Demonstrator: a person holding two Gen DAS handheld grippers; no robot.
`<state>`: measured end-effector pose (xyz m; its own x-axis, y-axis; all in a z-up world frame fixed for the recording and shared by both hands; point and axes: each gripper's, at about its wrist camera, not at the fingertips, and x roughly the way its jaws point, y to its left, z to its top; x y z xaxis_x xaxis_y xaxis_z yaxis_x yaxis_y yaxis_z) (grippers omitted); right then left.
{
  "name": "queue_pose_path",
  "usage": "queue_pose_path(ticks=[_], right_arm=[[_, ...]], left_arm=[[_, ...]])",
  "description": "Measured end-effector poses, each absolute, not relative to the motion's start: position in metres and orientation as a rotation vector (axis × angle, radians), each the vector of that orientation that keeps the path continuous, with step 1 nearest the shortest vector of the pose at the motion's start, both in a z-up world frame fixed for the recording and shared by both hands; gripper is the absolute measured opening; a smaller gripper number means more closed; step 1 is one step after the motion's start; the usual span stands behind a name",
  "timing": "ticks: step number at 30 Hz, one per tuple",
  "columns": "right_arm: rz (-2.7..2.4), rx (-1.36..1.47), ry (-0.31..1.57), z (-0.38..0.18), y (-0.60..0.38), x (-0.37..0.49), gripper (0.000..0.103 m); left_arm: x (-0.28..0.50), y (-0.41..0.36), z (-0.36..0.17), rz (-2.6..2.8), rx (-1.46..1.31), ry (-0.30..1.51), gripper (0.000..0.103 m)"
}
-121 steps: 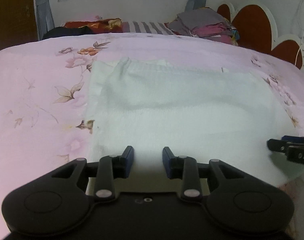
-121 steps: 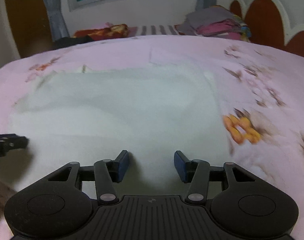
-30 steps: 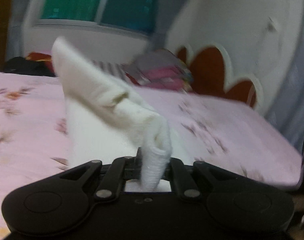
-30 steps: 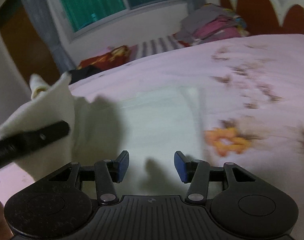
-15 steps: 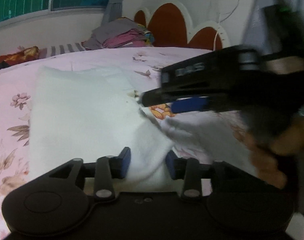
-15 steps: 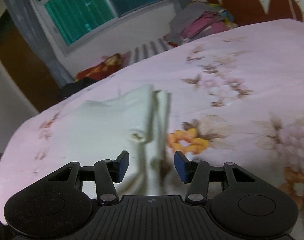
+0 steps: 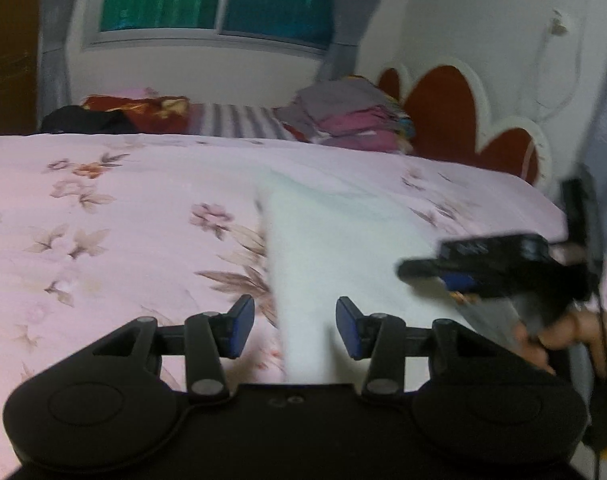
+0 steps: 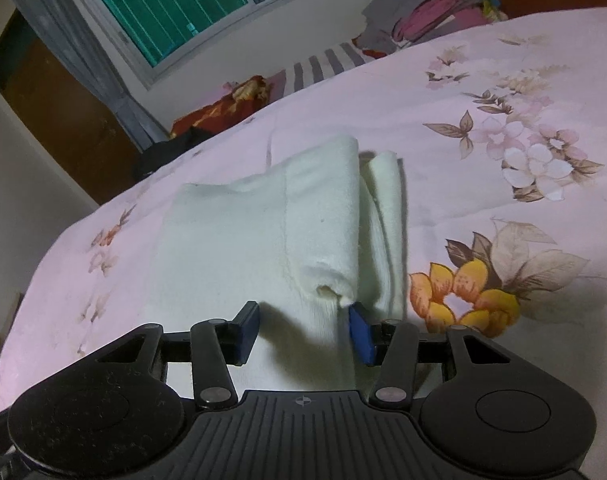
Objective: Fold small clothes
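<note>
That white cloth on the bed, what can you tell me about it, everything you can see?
The white garment looks like soft, knitted or fleecy fabric, pale cream. It lies on the pink floral bedspread, folded over itself: one flap is laid across the body, its rolled edge beside a narrower strip along the right. Both grippers are open; the right gripper sits at its near edge, one blue pad close to the fold, the left gripper over it.

Dim indoor light, fisheye bending edges; left view motion-blurred (right side worst).

I see bare pink bedsheet (image 7: 115, 240) left of the white garment (image 8: 239, 240); stacked clothes (image 7: 343, 120) obstruct the far edge.
</note>
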<state>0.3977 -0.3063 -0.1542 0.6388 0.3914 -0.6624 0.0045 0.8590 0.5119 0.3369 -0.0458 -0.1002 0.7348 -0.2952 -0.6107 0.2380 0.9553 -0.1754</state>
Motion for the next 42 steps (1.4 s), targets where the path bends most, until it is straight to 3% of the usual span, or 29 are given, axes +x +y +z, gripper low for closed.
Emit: queue_pose_path(ticks=[1,2,14,19,20,22,23,25,26,27,28,34,35,36,42], right_arm=[[0.227,0.514,0.857,-0.154,-0.307,0.398,0.042],[0.225,0.517,0.858,-0.154,-0.308,0.399,0.013],[0.156,0.472,0.827,-0.139,-0.329,0.374,0.001],[0.186,0.487,0.836,-0.144,-0.329,0.371,0.002],[0.193,0.489,0.823,-0.140,-0.329,0.370,0.007],[0.200,0.472,0.801,-0.131,-0.327,0.370,0.042],[0.189,0.458,0.793,-0.129,-0.325,0.371,0.071],[0.190,0.459,0.782,-0.129,-0.322,0.374,0.073],[0.189,0.468,0.793,-0.131,-0.320,0.377,0.071],[0.189,0.475,0.795,-0.133,-0.318,0.380,0.058],[0.193,0.478,0.800,-0.135,-0.316,0.383,0.052],[0.196,0.506,0.850,-0.153,-0.312,0.405,0.051],[0.190,0.525,0.853,-0.155,-0.313,0.408,0.044],[0.187,0.528,0.853,-0.155,-0.313,0.410,0.018],[0.156,0.440,0.823,-0.144,-0.304,0.403,0.013]], left_arm=[[0.341,-0.045,-0.101,-0.283,-0.090,0.689,0.044],[0.348,-0.048,-0.103,-0.279,-0.095,0.695,0.044],[0.384,-0.073,-0.117,-0.360,-0.108,0.735,0.044],[0.387,-0.063,-0.125,-0.335,-0.135,0.767,0.044],[0.387,-0.061,-0.125,-0.335,-0.134,0.767,0.044],[0.389,-0.058,-0.125,-0.332,-0.132,0.765,0.044],[0.389,-0.056,-0.124,-0.330,-0.135,0.764,0.044],[0.392,-0.052,-0.123,-0.325,-0.147,0.762,0.044],[0.393,-0.051,-0.123,-0.320,-0.151,0.761,0.044],[0.394,-0.050,-0.123,-0.317,-0.152,0.759,0.044],[0.395,-0.049,-0.123,-0.315,-0.151,0.758,0.044],[0.404,-0.046,-0.125,-0.306,-0.160,0.760,0.044],[0.406,-0.047,-0.126,-0.306,-0.160,0.761,0.044],[0.407,-0.048,-0.126,-0.305,-0.160,0.760,0.044],[0.414,-0.057,-0.123,-0.327,-0.168,0.754,0.044]])
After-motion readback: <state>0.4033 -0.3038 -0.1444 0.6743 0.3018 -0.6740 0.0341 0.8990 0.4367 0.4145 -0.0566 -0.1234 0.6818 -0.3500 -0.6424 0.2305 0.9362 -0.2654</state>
